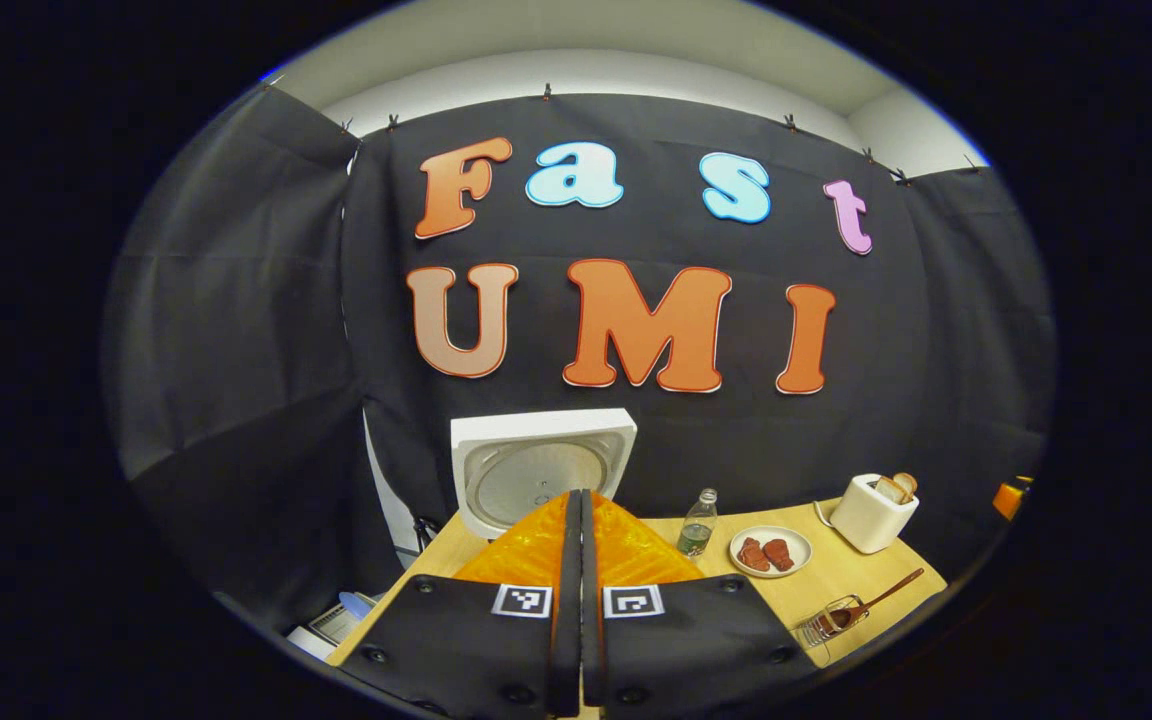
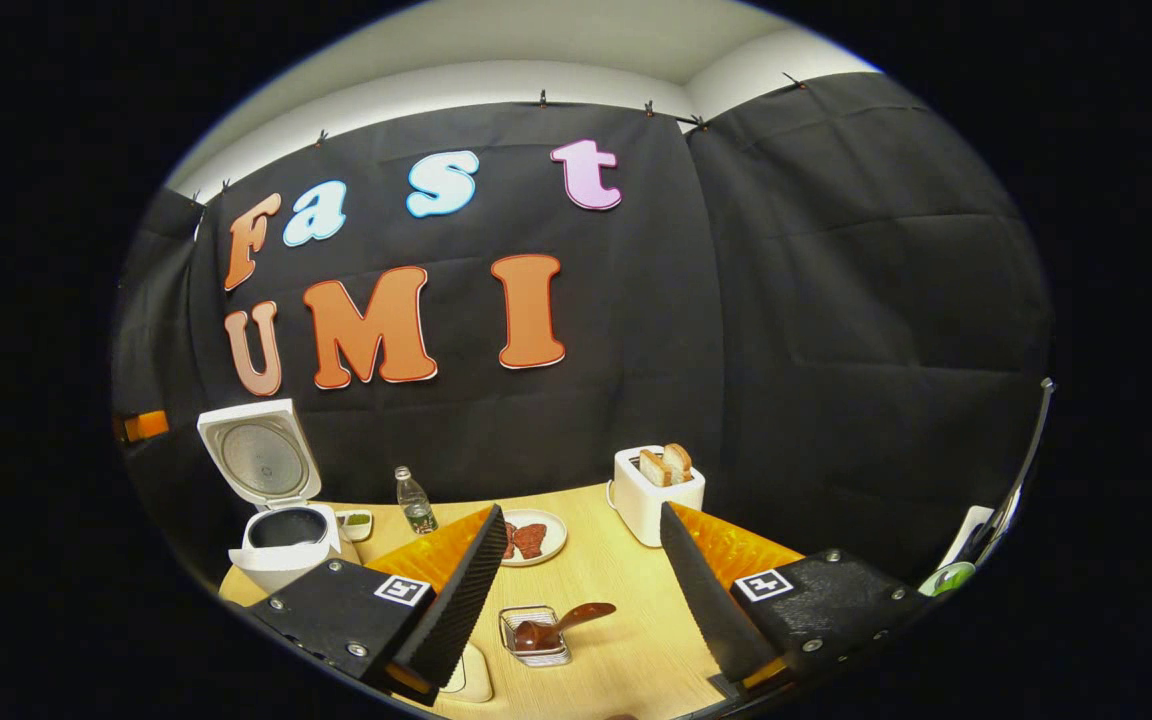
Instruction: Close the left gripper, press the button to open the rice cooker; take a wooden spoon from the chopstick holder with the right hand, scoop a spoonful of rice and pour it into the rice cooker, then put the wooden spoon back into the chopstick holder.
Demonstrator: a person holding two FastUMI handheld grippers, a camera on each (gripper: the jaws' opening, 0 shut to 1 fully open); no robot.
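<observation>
In the left gripper view, the left hand-held gripper (image 1: 581,590) has its two fingers pressed together with nothing between them, raised above the near edge of the wooden worktop (image 1: 836,590). Right behind the fingers stands one white rice cooker (image 1: 543,470) with its lid swung up and the round inner side of the lid facing the camera; the pot below is hidden by the fingers. To the right of the cooker stands one clear plastic bottle (image 1: 698,523), partly filled with liquid. Next to it sits one white plate (image 1: 771,551) carrying two reddish-brown pieces of food. Farther right, one white toaster (image 1: 873,512) holds bread slices in its slots. At the near right edge, one clear chopstick holder (image 1: 826,622) lies low on the worktop with one wooden spoon (image 1: 871,602) in it, bowl end inside and handle slanting up to the right.

In the right gripper view, the right hand-held gripper (image 2: 576,600) is spread wide and holds nothing. Between its fingers, on the worktop (image 2: 626,640), sits the chopstick holder (image 2: 534,636) with the wooden spoon (image 2: 561,625) resting in it, handle pointing right. The plate (image 2: 536,537) with its two pieces lies just beyond the left finger. The toaster (image 2: 656,492) shows two slices of bread standing up. At far left, the rice cooker (image 2: 281,505) stands open, its dark inner pot visible; whether anything is inside cannot be told. A small dish (image 2: 356,522) sits beside it, then the bottle (image 2: 417,502).
</observation>
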